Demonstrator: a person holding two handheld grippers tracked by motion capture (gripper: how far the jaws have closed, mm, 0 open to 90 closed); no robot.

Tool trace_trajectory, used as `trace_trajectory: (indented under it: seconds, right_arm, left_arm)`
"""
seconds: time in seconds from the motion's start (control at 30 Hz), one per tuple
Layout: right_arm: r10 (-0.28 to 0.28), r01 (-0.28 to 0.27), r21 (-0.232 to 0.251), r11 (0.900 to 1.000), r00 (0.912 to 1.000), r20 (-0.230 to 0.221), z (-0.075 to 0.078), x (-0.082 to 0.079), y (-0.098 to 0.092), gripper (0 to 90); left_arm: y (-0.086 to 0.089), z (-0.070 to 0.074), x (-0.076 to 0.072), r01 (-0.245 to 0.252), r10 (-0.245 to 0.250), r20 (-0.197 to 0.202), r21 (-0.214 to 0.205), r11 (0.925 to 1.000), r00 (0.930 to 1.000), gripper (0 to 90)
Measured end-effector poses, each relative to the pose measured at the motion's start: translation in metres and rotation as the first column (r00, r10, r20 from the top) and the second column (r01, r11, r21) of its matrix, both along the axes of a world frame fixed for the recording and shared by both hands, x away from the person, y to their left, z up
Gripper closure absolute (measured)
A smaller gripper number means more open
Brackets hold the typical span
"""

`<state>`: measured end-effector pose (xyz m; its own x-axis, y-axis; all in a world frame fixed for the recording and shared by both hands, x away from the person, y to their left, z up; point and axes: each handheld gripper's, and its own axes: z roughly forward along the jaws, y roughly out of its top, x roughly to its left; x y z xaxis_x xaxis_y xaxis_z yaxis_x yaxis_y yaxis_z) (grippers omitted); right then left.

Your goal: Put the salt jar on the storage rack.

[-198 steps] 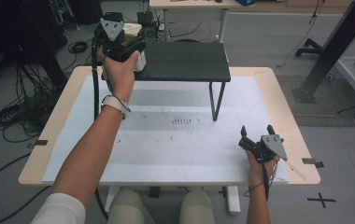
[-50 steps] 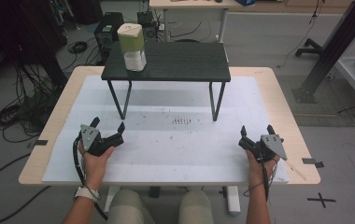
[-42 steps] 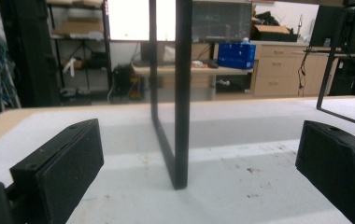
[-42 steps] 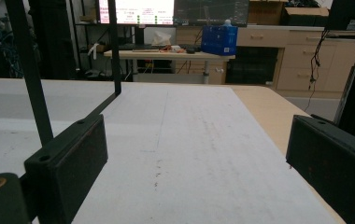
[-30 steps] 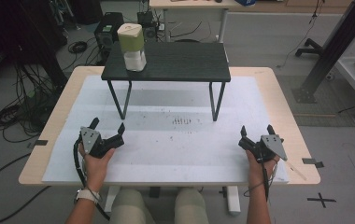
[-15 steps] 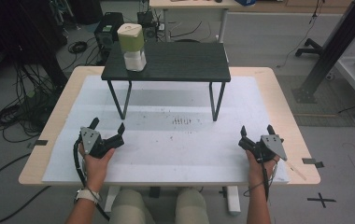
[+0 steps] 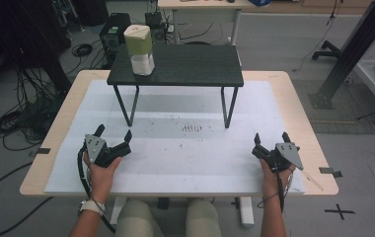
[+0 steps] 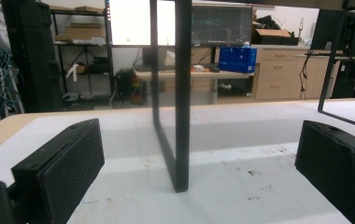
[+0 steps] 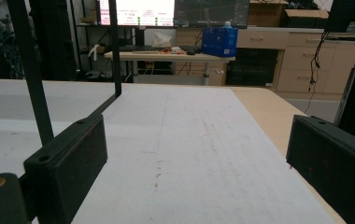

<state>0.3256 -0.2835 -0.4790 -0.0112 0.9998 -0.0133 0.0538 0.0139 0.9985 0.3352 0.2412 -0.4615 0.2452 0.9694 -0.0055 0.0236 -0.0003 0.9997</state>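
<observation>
Nearest the person, both hands rest at the front edge of the desk (image 7: 67, 128), well in front of the black stand (image 7: 185, 64) that serves as the landmark here. The left claw (image 7: 112, 137) lies in front of the stand's left legs, its jaws spread wide and holding nothing; in the left gripper view the two black pads sit far apart on the white mat (image 8: 241, 163), with one of the stand's legs (image 8: 181, 102) rising straight ahead between them. The right claw (image 7: 271, 139) sits in front of and to the right of the stand's right legs, near the desk's right edge, its jaws likewise spread and empty; in the right gripper view the pads frame bare white mat (image 9: 189, 140), and the stand's thin legs (image 9: 31, 70) rise on the left of that view. Between the claws and the stand, a small cluster of dark specks (image 7: 192, 128) marks the mat just in front of the stand's right legs. Farther back, the pale green and white container (image 7: 139, 42) stands upright on the stand's top, at its left end, well apart from both claws.
</observation>
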Motion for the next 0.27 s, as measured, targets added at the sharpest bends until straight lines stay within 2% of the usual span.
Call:
trace_trajectory:
  seconds: [0.27]
  right_arm:
    - [0.0, 0.0, 0.003, 1.0, 1.0, 0.001, -0.0001, -0.0002, 0.0001, 5.4]
  left_arm:
    - [0.0, 0.0, 0.0, 0.0, 0.0, 0.0, -0.001, 1.0, 1.0, 1.6]
